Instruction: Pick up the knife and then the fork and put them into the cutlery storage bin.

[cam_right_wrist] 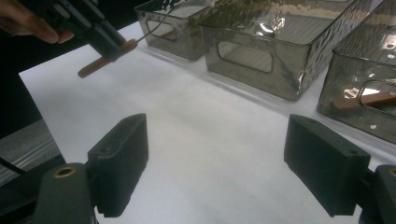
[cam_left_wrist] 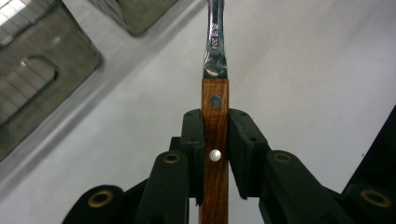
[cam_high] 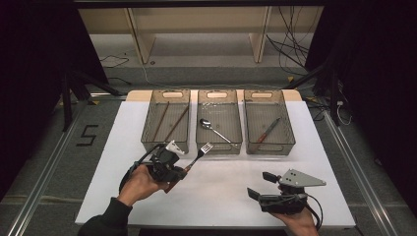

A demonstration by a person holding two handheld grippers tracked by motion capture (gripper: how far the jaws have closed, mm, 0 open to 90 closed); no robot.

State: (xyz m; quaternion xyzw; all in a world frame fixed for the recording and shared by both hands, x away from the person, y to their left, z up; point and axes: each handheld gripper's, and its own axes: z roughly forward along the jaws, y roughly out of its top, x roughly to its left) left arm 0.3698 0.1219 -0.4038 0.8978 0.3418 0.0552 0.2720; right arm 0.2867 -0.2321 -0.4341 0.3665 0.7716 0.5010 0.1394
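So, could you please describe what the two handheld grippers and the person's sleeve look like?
Both the left gripper and the right gripper are black, with blocky rectangular jaws and brass-coloured pivot rings. A grey three-cornered plate tops the right one, and black cables trail from each. The left sleeve is dark.

The near half of the table (cam_high: 221, 196) is bare between the left claw (cam_high: 183, 172) and the right claw (cam_high: 259, 186), leaving open passage there. Three bins stand side by side across the far half: left bin (cam_high: 165, 120), middle bin (cam_high: 219, 123), right bin (cam_high: 269, 122). Narrow gaps separate them. The fork (cam_high: 199, 156) held in the left claw projects toward the middle bin's front wall, close to it.
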